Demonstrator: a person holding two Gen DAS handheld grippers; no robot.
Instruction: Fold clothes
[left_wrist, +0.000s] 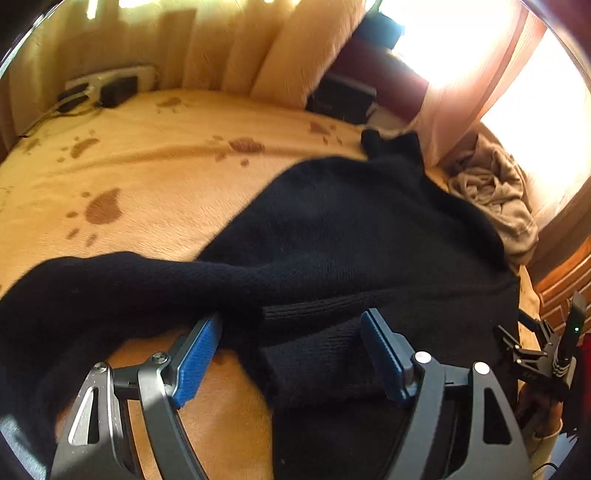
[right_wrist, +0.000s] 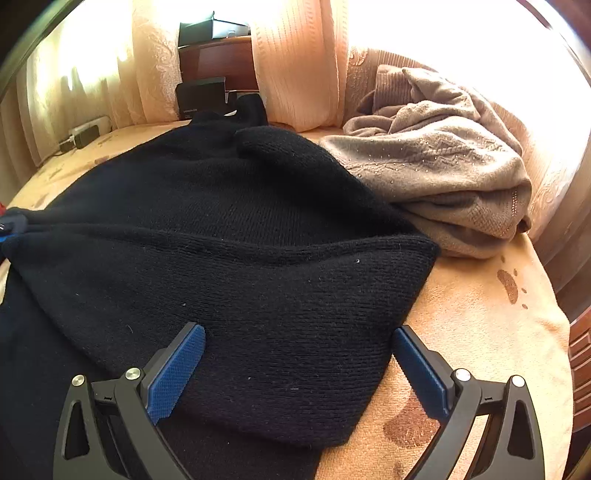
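A black knit sweater (left_wrist: 351, 229) lies spread on the yellow paw-print blanket (left_wrist: 147, 170). One sleeve (left_wrist: 122, 280) stretches out to the left across the blanket. My left gripper (left_wrist: 291, 339) stands open, its blue pads on either side of the ribbed cuff and folded fabric. In the right wrist view the sweater (right_wrist: 229, 236) fills the middle, with a fold ridge running across it. My right gripper (right_wrist: 299, 347) is open over the sweater's near right corner, its right pad over the blanket (right_wrist: 476, 314). The other gripper (left_wrist: 539, 354) shows at the left wrist view's right edge.
A crumpled beige sweater (right_wrist: 443, 166) lies at the far right of the bed (left_wrist: 495, 192). Curtains (right_wrist: 295, 62) hang behind. A power strip with plugs (left_wrist: 107, 86) sits at the bed's far left. Dark boxes (left_wrist: 343, 98) stand by the window. A wooden edge (right_wrist: 580, 354) borders the bed's right.
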